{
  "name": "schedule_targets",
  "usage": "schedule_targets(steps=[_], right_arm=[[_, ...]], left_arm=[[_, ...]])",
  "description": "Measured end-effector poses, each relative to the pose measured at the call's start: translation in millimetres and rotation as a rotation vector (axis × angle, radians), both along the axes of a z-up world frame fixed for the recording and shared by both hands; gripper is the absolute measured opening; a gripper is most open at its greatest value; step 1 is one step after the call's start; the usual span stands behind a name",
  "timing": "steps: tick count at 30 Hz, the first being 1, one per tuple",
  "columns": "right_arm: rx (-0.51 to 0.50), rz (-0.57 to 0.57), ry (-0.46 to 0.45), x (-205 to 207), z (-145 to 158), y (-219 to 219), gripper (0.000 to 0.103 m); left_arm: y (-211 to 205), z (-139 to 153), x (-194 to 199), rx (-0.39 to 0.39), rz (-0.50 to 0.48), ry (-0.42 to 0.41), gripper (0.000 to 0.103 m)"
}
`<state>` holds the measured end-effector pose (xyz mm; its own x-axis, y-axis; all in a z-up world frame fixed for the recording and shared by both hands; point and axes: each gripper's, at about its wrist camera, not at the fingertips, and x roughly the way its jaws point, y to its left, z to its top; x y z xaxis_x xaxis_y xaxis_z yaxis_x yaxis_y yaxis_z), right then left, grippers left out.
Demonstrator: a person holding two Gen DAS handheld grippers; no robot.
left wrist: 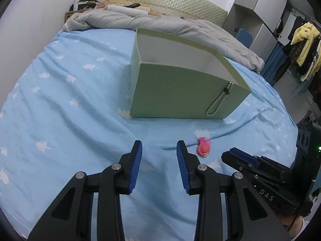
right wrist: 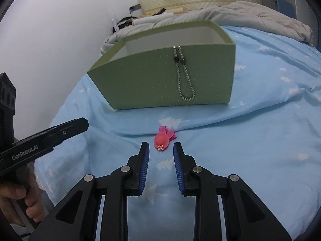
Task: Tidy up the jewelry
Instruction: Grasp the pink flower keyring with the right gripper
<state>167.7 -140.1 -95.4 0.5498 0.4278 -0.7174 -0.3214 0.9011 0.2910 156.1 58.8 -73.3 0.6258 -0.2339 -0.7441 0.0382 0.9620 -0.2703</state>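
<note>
The pink hair clip (right wrist: 163,139) lay on the blue sheet (right wrist: 250,144) in front of the green box (right wrist: 160,80); the right gripper (right wrist: 161,147), jaws wide and empty, sat just short of it, clip's length pointing boxward; the left gripper (left wrist: 159,146), also wide, stood off to the clip's left.

Green box (right wrist: 160,76), pink hair clip (right wrist: 162,138), blue sheet (left wrist: 80,110) with white trees.

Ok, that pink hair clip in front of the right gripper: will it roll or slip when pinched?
The pink hair clip has a rounded, smooth-looking body, so it may slip from the pads. Its flat clip end likely stops rolling. The soft blue bedsheet may give underneath.
</note>
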Motion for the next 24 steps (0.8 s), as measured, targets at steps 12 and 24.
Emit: schedule_targets(steps=[12,24], right_arm=[[-0.104,0.013,0.022,29.3,-27.4,25.6,0.033],[-0.129,0.006,-0.001,32.6,-21.1,28.3,0.022]], left_arm=[[4.5,-27.5,17.3,0.008,0.006,0.060,0.028],[2.9,-34.0,21.5,0.008,-0.007,0.079,0.009]])
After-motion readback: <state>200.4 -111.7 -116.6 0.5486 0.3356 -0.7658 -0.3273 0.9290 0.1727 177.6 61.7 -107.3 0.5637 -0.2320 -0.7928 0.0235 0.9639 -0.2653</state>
